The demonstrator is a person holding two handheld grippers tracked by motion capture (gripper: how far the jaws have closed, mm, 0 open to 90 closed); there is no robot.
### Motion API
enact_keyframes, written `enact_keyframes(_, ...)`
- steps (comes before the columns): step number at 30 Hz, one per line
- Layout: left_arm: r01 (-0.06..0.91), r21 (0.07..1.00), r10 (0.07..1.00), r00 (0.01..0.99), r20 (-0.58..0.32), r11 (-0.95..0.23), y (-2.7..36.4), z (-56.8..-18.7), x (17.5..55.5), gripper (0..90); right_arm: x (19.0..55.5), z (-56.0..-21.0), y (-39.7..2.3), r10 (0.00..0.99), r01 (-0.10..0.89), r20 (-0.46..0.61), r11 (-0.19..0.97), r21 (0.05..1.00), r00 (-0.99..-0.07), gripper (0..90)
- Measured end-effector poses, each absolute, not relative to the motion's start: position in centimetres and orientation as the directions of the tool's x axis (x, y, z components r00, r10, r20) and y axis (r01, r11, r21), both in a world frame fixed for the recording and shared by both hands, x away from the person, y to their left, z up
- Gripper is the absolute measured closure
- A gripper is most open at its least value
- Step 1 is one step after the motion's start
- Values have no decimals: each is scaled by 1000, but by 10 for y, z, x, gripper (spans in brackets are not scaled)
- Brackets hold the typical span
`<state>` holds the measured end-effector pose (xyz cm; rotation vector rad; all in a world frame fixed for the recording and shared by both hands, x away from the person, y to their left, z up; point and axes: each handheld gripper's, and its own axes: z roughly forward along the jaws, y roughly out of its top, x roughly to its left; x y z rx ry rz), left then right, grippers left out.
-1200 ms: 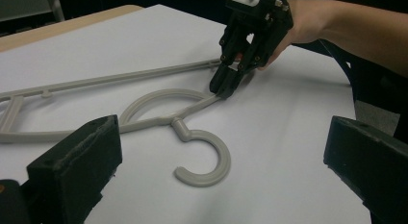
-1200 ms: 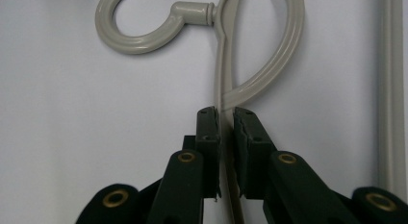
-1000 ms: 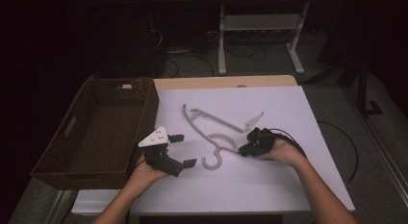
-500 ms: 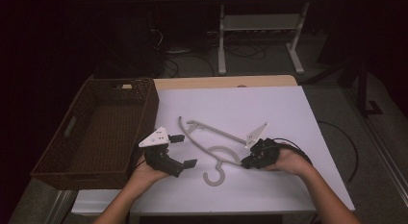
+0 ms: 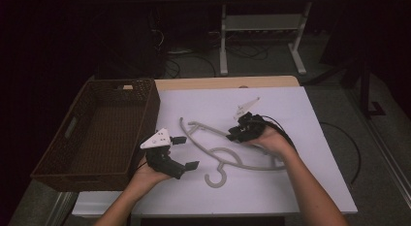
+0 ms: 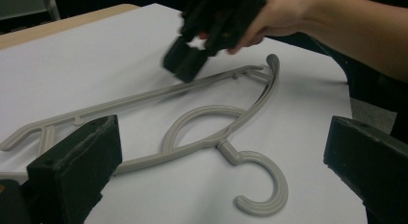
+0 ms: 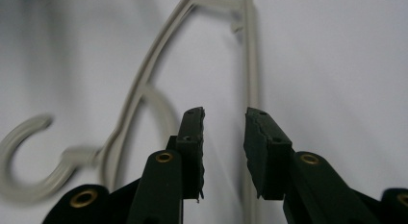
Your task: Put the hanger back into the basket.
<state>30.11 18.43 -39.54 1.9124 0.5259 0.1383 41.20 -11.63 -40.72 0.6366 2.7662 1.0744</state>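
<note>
One grey plastic hanger (image 5: 228,153) flat on white bench (image 5: 310,119), right of wicker basket (image 5: 97,134). Looks light, stiff, slick; thin straight bar best hold. Right claw (image 5: 234,134) just above bar, jaws just been opening, nothing between. Left claw (image 5: 186,152) near hook, wide open, empty.

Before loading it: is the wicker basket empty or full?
Empty: the wicker basket shows only its bare woven floor in the high view.

A brown wicker basket (image 5: 87,134) sits left on the white table (image 5: 310,187).
</note>
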Motion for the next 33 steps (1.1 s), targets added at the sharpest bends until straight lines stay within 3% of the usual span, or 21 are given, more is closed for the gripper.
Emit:
enact_keyframes(17,293,907,417,896,-150,-303,186,-395,299,0,456,-430,-61,404,330,27,705,627,-915,679)
enact_keyframes(25,290,907,413,899,-148,-305,185,-395,300,0,459,-439,-58,416,345,31,706,618,-909,788)
enact_keyframes(33,294,906,412,898,-153,-304,184,-395,300,0,461,-437,-52,385,318,25,722,614,-923,804)
